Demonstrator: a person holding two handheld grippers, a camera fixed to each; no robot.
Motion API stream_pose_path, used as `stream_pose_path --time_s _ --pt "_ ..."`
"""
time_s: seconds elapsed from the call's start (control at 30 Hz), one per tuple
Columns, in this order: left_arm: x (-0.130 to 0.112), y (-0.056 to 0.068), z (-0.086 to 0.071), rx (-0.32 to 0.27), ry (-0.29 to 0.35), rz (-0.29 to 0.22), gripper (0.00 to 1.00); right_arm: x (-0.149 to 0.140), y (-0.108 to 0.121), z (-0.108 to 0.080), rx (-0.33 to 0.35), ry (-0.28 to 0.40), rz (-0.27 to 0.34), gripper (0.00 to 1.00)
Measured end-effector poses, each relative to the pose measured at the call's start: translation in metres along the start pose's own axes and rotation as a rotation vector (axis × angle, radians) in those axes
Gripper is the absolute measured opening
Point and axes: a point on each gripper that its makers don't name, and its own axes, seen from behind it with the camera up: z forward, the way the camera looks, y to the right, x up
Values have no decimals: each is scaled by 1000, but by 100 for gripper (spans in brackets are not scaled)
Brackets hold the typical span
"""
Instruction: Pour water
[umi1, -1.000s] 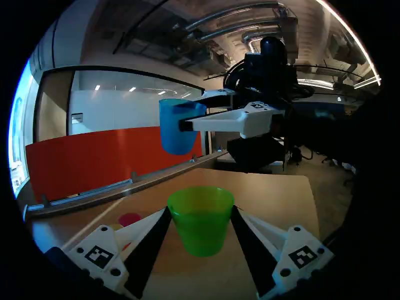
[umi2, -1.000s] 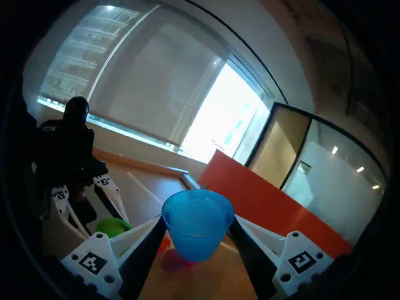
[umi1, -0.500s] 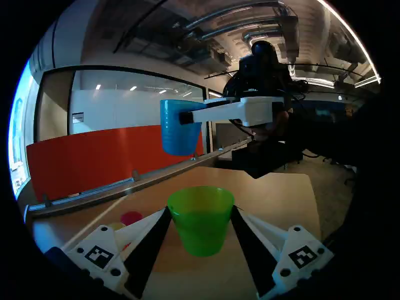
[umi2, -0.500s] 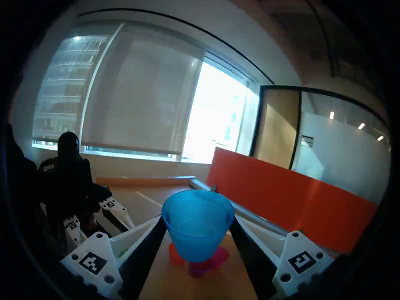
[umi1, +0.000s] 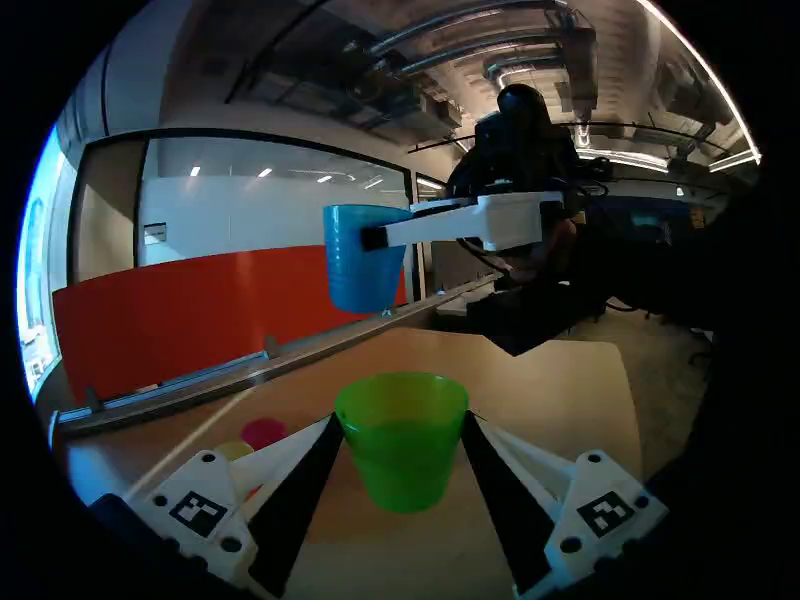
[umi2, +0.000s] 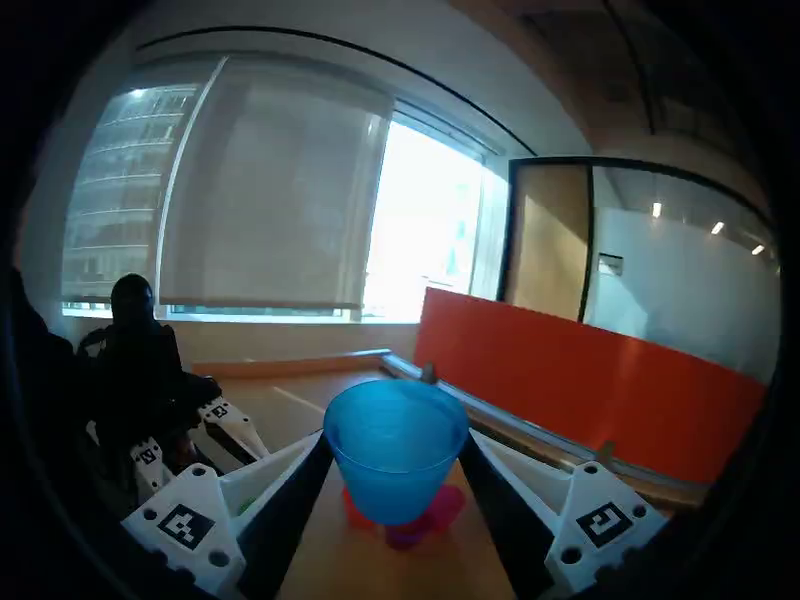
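In the left gripper view my left gripper (umi1: 402, 450) is shut on a green cup (umi1: 402, 438), held upright just above the wooden table (umi1: 560, 385). Farther off and higher, the right gripper (umi1: 372, 236) holds a blue cup (umi1: 358, 256) upright in the air. In the right gripper view my right gripper (umi2: 396, 462) is shut on that blue cup (umi2: 396, 458), its mouth facing up. The left gripper (umi2: 190, 440) appears at the lower left there, dark against the window, with a sliver of green between its fingers.
Small coloured cups, red (umi2: 355, 507) and magenta (umi2: 425, 515), lie on the table beneath the blue cup; red (umi1: 263, 432) and yellow (umi1: 234, 451) ones sit left of my left gripper. An orange partition (umi1: 200, 315) and a metal rail (umi1: 250, 362) border the table's far side.
The right gripper has levelled out, so the blue cup went from slightly tilted to upright and moved a little right. My left gripper and green cup stayed still.
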Motion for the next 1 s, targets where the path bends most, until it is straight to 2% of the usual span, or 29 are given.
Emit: stream_pose_path --time_s 0.5,1.0 --pt "-15 -3 1 -6 -48 4 85 -28 0 0 21 -35 -9 90" --pt "-40 -7 8 -18 -117 -10 85 -65 2 3 29 -84 -30 90"
